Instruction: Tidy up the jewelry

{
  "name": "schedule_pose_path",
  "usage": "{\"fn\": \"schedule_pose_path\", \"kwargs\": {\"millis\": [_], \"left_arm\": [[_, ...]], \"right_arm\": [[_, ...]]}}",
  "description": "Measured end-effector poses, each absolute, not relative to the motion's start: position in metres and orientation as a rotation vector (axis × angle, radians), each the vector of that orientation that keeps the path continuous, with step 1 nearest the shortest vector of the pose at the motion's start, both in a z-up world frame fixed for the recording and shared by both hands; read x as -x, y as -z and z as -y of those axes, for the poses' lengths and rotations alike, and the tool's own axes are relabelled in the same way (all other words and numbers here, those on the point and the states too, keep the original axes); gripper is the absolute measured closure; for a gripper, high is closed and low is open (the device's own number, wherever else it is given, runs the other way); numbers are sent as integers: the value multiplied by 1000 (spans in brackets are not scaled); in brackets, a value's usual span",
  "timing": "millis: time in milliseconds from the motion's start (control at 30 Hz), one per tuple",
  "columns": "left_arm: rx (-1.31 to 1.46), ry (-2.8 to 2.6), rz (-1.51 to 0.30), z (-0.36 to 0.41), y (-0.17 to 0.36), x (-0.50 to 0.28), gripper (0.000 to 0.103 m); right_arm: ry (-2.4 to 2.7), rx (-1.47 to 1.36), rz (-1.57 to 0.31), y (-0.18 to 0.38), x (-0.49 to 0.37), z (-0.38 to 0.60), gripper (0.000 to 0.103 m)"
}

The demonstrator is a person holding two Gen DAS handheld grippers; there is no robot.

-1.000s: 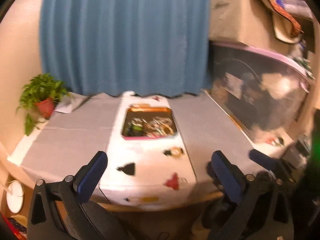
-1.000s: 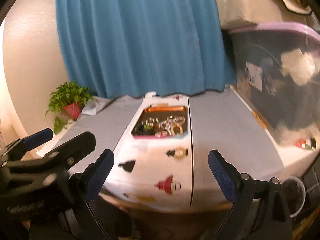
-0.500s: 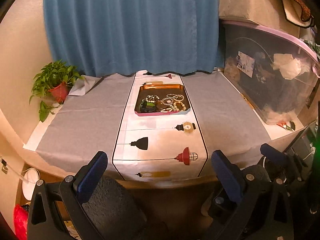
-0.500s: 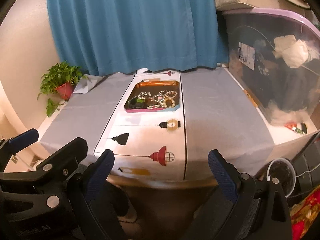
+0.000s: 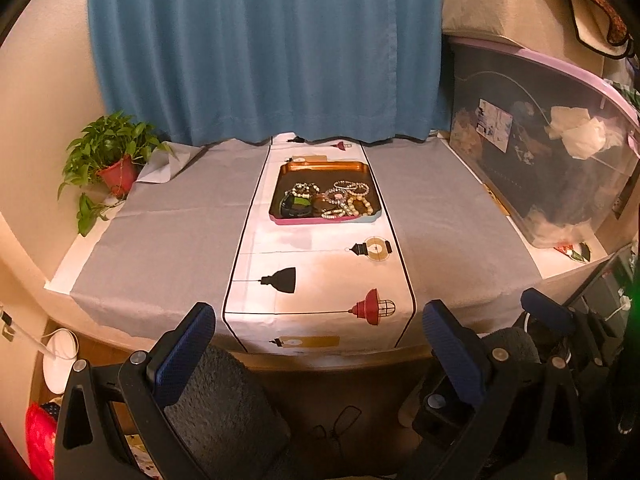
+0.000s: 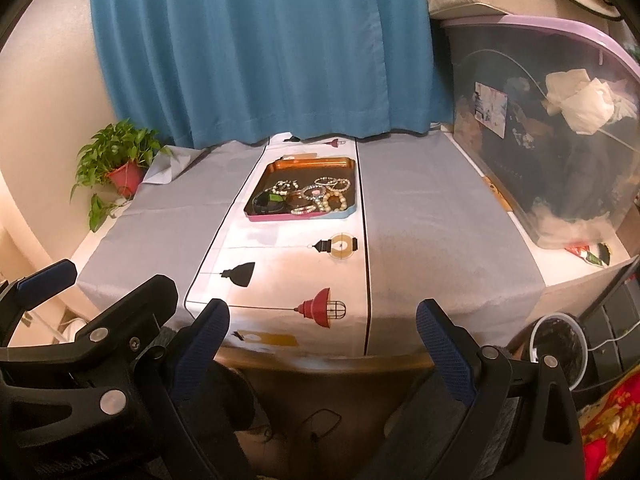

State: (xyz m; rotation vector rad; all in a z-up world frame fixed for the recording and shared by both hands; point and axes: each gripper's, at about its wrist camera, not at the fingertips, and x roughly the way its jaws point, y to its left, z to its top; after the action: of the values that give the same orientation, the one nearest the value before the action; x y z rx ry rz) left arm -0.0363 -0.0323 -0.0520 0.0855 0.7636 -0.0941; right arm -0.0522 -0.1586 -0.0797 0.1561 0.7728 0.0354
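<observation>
we have steadied from a blurred swing, both the left gripper [image 5: 316,332] and right gripper [image 6: 322,326] wide and empty, well short of the jewelry [image 5: 328,200] heaped in its tray [image 5: 320,166], so sorting has not begun.

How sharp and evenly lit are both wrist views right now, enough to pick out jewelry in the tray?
Left wrist view: sharp, warm orange cast, fisheye bending at the edges; the beaded jewelry in the copper-coloured metal tray is distinct. Right wrist view: equally sharp, tray readable, glare on the clear plastic storage bin.
</observation>
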Motion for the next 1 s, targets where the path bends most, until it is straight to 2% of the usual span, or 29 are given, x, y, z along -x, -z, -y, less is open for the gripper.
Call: {"fn": "schedule_pose_path", "kwargs": {"millis": [1000], "left_arm": [[-129, 167, -826, 45, 65, 26, 0]], "right_arm": [[-14, -202, -828, 100, 49, 171, 9]]}}
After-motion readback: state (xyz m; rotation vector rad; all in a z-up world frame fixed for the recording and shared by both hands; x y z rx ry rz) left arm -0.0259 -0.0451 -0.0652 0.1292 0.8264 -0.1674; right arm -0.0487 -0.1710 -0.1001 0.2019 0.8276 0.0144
